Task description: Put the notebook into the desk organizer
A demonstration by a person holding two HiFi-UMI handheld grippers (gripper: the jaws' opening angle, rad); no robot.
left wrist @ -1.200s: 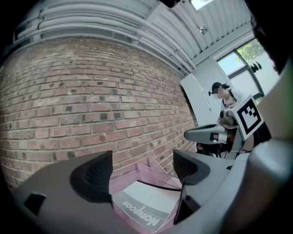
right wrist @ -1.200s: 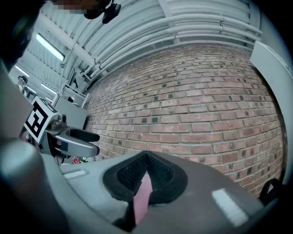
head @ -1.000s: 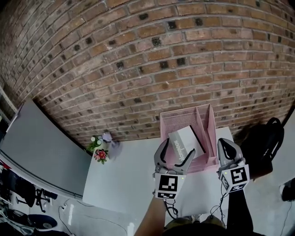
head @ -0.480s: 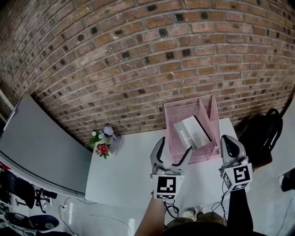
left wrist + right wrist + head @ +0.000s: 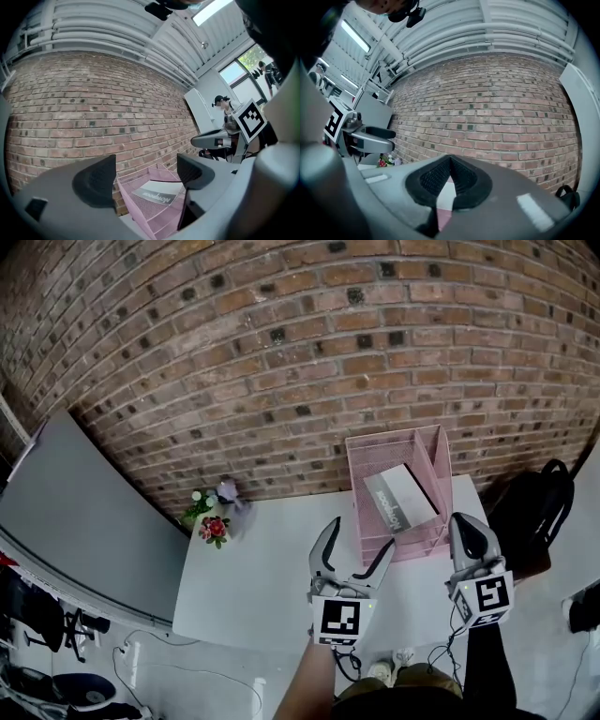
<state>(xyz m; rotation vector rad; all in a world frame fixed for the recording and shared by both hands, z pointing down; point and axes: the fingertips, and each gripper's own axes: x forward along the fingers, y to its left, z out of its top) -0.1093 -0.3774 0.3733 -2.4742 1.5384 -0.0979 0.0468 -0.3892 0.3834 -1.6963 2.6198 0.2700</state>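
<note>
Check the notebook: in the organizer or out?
In. The notebook lies tilted inside the organizer; the left claw is open, apart from it.

Desk [image 5: 253, 587], white: one. Desk organizer [image 5: 368, 461], pink mesh: one. Notebook [image 5: 401, 499]: one. Tools: two, namely the left tool [image 5: 356, 540] and the right tool [image 5: 466, 525]. Flower bunch [image 5: 212, 526]: one. Black bag [image 5: 536, 512]: one.

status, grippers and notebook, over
Left gripper open, empty; right gripper shut, empty. Grey notebook resting inside pink wire-mesh desk organizer. Small flower bunch far left, not in the way.
</note>
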